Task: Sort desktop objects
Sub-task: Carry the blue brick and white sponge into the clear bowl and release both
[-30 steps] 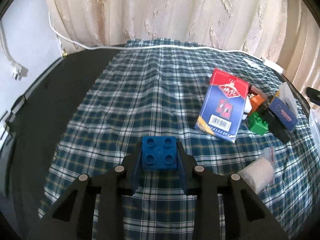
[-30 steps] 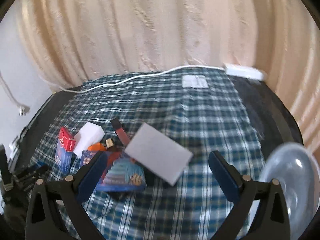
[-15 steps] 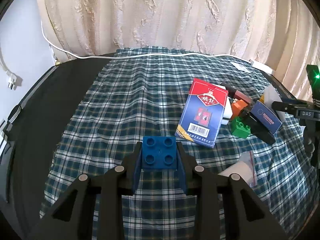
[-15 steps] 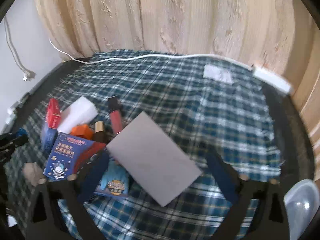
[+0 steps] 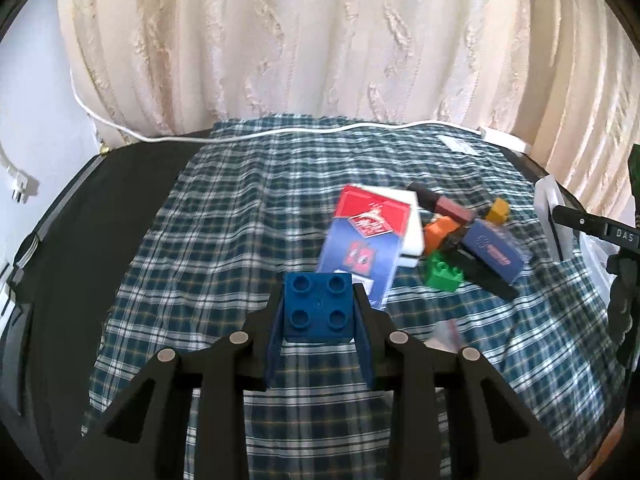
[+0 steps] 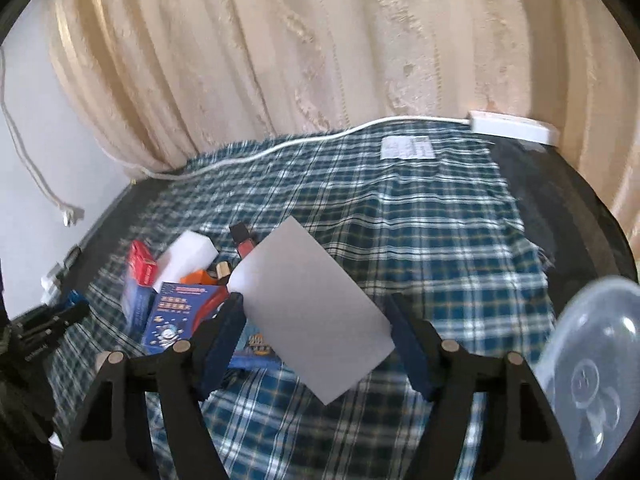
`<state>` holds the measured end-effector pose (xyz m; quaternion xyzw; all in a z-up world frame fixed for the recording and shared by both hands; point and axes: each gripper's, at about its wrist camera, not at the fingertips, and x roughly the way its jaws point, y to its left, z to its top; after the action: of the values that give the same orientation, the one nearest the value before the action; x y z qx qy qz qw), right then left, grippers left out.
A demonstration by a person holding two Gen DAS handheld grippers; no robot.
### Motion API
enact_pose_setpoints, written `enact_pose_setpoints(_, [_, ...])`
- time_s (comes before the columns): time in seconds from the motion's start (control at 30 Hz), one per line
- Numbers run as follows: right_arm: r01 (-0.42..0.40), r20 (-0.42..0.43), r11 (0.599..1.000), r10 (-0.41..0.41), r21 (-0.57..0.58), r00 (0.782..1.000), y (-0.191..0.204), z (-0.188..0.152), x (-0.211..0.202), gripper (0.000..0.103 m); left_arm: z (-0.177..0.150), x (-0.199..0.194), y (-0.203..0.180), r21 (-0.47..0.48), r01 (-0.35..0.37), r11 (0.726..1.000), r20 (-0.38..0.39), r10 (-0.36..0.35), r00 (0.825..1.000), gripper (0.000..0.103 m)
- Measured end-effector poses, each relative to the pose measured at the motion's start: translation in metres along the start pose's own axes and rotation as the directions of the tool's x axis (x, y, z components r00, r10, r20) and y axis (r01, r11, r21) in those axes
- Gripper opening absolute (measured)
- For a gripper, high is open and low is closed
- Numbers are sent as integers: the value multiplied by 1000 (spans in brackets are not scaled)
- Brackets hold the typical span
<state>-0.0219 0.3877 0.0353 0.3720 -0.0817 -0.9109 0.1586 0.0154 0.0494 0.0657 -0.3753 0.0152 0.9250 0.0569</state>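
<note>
Blue plastic, four studs up: the square building brick (image 5: 318, 306) sits clamped between the pads of my left gripper (image 5: 319, 322), lifted clear of the blue-and-white checked tablecloth (image 5: 224, 248). A second ago the pile lay off to the right and lower; now the red-and-blue playing-card box (image 5: 362, 240) stands just past the brick, so I have carried it up and toward the heap. That brick is in hand and only wants a place to go.

My right gripper (image 6: 316, 332) has changed more. Its jaws stood wide a moment back and are closing now around the flat grey rectangular card (image 6: 310, 308), which lies tilted between them. The left pad (image 6: 224, 332) looks to be at the card's edge; the right pad (image 6: 410, 344) appears still apart from it, so I judge the grip not yet made.

Just left of the card lies the dark blue cartoon-printed box (image 6: 176, 316), and beyond it the white foam block (image 6: 186, 256), the orange brick (image 6: 198, 279) and the brown-capped lipstick tube (image 6: 244, 240), all heaped close together. The green brick (image 5: 444, 276) shows only from the left side. To the near right is a clear plastic lid (image 6: 592, 368). At the far edge run the white cable (image 6: 288, 146) and the cream curtain (image 6: 320, 40).
</note>
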Motion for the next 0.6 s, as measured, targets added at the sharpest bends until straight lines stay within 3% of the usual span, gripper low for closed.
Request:
enact_pose_setpoints(0.17, [67,62,996,-70,52,996,-13,-12,-36,75,3,-6,-21,36,38,999,10,-38,999,34])
enact_pose_setpoints(0.3, [171,99,979,-182,108,978,-30,-21,-66,75,3,-8,-43,65,91,994,3,-91,996,34])
enact_pose_setpoints(0.47, [318,98,930,-339,185,936,-66,-37,-96,76,3,-14,-78,120,149,981,-1,-150,989,34])
enact_pose_setpoints(0.6, [378,73,891,-407,250,911,-97,-47,-114,76,4,-19,-106,162,195,967,-1,-198,980,34])
